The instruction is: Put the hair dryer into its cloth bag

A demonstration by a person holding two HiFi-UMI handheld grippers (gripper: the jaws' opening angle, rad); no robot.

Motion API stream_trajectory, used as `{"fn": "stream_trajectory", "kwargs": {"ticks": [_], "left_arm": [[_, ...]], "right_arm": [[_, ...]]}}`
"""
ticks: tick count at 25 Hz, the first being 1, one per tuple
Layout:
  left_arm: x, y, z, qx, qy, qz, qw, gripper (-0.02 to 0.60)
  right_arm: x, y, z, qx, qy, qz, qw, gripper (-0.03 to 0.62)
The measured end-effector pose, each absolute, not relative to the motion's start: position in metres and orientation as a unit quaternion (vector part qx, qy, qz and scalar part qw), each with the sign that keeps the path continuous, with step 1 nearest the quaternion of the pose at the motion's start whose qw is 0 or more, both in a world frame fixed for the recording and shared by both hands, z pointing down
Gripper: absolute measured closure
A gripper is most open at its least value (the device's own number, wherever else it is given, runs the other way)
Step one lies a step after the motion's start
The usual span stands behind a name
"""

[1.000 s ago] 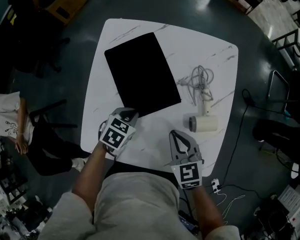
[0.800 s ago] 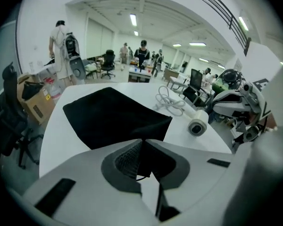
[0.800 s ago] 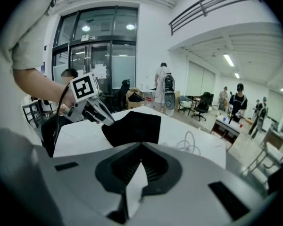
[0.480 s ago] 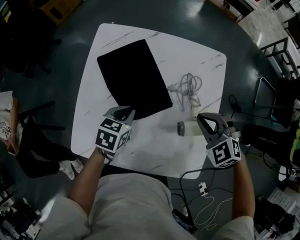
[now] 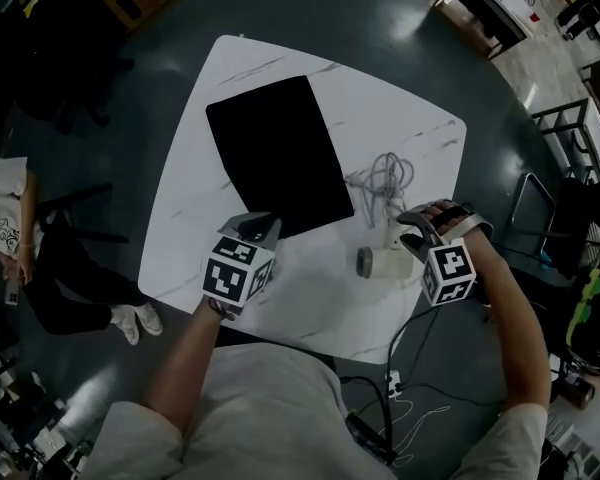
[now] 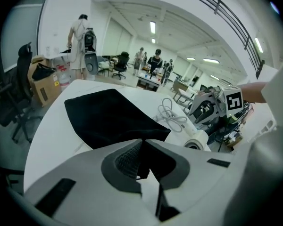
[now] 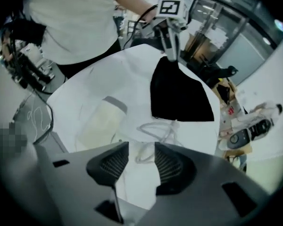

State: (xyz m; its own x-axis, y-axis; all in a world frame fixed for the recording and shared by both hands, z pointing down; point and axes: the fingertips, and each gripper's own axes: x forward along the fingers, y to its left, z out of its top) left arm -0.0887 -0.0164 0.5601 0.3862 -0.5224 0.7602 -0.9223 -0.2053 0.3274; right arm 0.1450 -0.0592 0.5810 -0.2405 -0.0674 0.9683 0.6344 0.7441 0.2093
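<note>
Your head view dim, white table (image 5: 380, 118) the brightest patch, ceiling strip lights (image 6: 152, 27) bright in your left gripper view, fisheye bend, dark corners throughout.

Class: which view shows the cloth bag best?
Head view: nearly the whole bag lies flat. The left gripper view hides its near corner behind the jaws; the right gripper view shows it smaller, farther away.

Table (image 5: 310, 308): bag (image 5: 278, 155) on the left half, reaching from mid-table toward the far edge. Cord (image 5: 385, 178) just right of the bag. Dryer (image 5: 380, 261) in front of the cord, near the right edge, apart from the bag.
</note>
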Motion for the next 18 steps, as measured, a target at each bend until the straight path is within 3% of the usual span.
{"fn": "stream_trajectory", "kwargs": {"ticks": [7,18], "left_arm": [[-0.085,-0.012,0.564,0.728,-0.497,0.252,0.399,0.560],[-0.082,-0.001,0.570,0.723,-0.493,0.263,0.406,0.560]], "right_arm": [[0.159,-0.065,0.618,-0.313,-0.601,-0.434,0.594,0.372],[0.152,-0.070,0.647,-0.352,-0.516,-0.583,0.520,0.344]]}}
